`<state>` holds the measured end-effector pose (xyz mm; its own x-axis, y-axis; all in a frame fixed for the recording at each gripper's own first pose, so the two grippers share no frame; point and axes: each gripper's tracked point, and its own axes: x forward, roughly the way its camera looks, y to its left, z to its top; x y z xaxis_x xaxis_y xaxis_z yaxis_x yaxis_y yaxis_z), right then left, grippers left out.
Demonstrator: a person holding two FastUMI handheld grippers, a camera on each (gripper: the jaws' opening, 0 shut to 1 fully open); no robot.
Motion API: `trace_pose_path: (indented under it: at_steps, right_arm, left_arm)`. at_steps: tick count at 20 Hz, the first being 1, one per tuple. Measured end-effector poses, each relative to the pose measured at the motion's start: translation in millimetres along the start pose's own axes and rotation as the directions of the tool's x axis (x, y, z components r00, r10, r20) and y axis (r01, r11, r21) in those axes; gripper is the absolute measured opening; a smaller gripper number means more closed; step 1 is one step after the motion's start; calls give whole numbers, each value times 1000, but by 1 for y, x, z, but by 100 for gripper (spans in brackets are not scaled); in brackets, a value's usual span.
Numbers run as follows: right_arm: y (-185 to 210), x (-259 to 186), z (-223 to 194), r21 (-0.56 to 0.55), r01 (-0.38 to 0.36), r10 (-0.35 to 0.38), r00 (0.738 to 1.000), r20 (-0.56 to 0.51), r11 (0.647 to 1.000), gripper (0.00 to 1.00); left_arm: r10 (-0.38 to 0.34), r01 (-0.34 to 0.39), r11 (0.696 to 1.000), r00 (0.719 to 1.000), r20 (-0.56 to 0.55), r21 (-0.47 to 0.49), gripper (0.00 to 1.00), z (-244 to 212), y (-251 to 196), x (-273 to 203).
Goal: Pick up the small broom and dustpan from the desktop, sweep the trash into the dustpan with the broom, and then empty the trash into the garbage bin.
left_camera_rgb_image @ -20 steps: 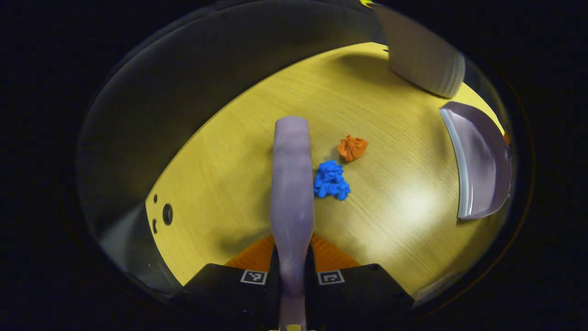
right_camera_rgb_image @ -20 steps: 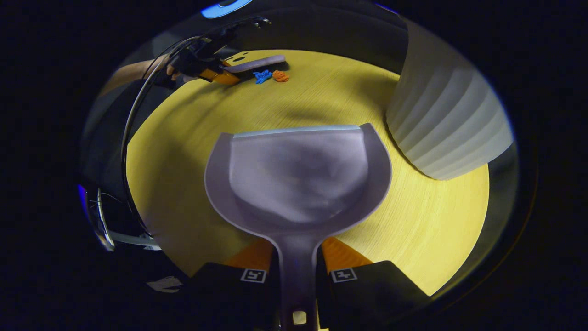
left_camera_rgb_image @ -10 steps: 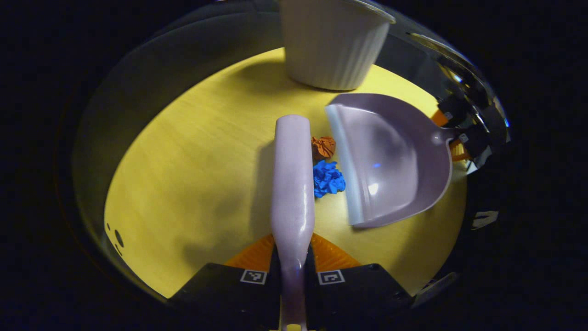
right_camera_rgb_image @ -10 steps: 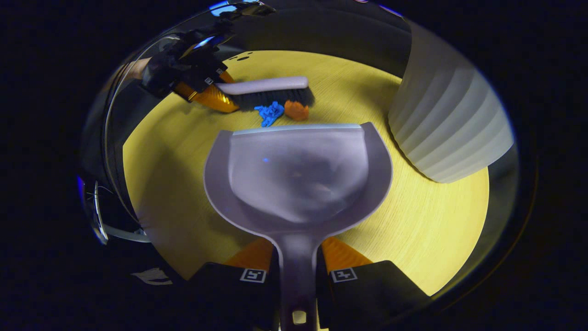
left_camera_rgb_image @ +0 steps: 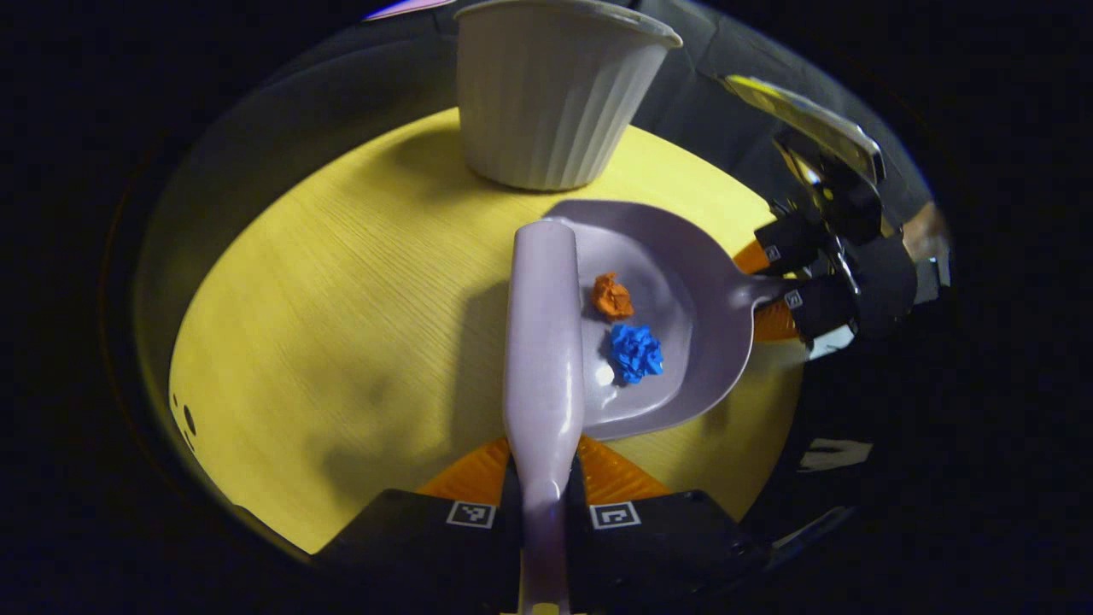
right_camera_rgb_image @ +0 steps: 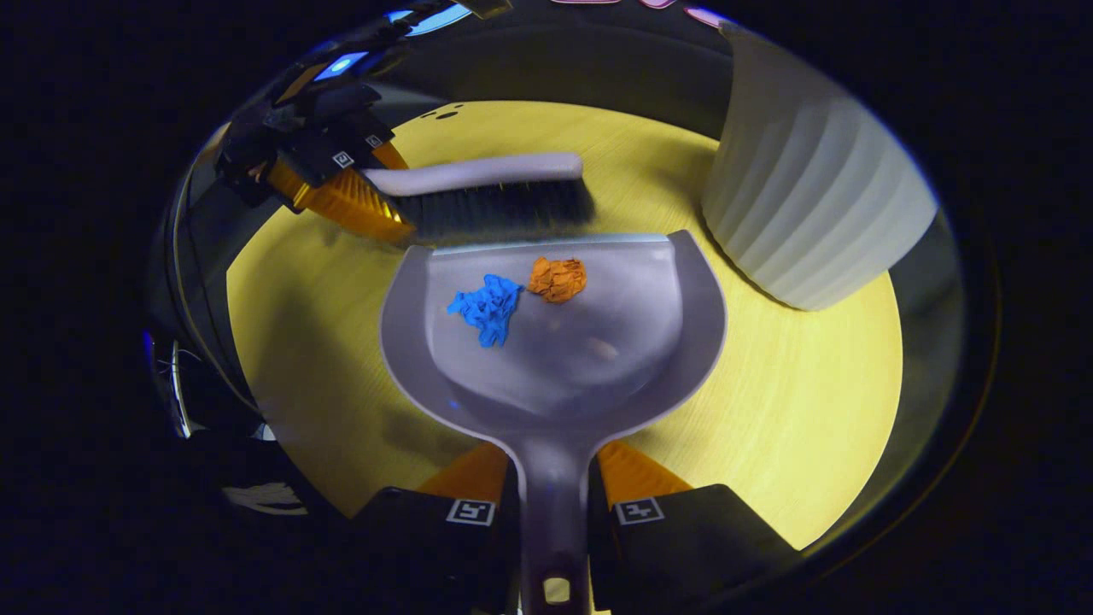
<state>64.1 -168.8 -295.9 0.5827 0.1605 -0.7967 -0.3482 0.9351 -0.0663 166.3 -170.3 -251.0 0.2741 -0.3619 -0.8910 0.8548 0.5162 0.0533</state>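
The lilac broom (left_camera_rgb_image: pixel 543 342) runs straight ahead of my left gripper (left_camera_rgb_image: pixel 543 474), which is shut on its handle. Its dark bristles (right_camera_rgb_image: pixel 504 209) stand at the dustpan's front lip. My right gripper (right_camera_rgb_image: pixel 553 474) is shut on the handle of the lilac dustpan (right_camera_rgb_image: pixel 564 376), which lies flat on the yellow table (right_camera_rgb_image: pixel 803 410). A crumpled orange paper ball (right_camera_rgb_image: pixel 557 278) and a blue one (right_camera_rgb_image: pixel 488 306) lie inside the pan. In the left gripper view the orange ball (left_camera_rgb_image: pixel 611 296) and the blue ball (left_camera_rgb_image: pixel 635 352) sit in the dustpan (left_camera_rgb_image: pixel 692 256), just right of the broom.
A white ribbed garbage bin (left_camera_rgb_image: pixel 551 94) stands on the table (left_camera_rgb_image: pixel 341 299) just beyond the dustpan; in the right gripper view the bin (right_camera_rgb_image: pixel 811 196) is at the pan's right. The right gripper (left_camera_rgb_image: pixel 773 286) and the left gripper (right_camera_rgb_image: pixel 341 184) face each other across the pan.
The broom and the dustpan have closed on each other. Both paper balls went from the table in front of the lip into the pan. The bin has come nearer.
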Motion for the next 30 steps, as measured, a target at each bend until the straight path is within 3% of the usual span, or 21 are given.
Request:
trace_pose_path:
  at_steps: [6, 8, 14, 19, 22, 26, 30]
  right_arm:
    - [10, -21, 7, 121, 60, -66, 997, 44, 991, 36]
    - [13, -32, 12, 160, 90, -100, 993, 59, 983, 36]
    - [14, -65, 27, 280, 156, -191, 977, 100, 947, 36]
    - [-5, -95, 52, 359, 167, -240, 956, 169, 918, 36]
    - [-22, -103, 78, 373, 172, -268, 937, 224, 912, 36]
    - [-52, -104, 107, 378, 208, -322, 907, 269, 902, 36]
    - [-95, -94, 136, 358, 298, -407, 868, 284, 885, 36]
  left_arm:
    - [90, -51, 981, 975, 204, -189, 26, -2, 24, -30]
    - [104, -54, 973, 971, 215, -226, 29, -23, 33, -18]
    - [113, -47, 951, 972, 204, -305, 26, -82, 51, 36]
    - [147, -67, 944, 962, 230, -323, 29, -76, 37, 14]
    - [174, -71, 926, 952, 253, -371, 26, -82, 32, 1]
    - [237, -99, 884, 938, 255, -457, 26, -101, 30, -15]
    - [342, -122, 787, 902, 263, -605, 26, -118, 36, -43]
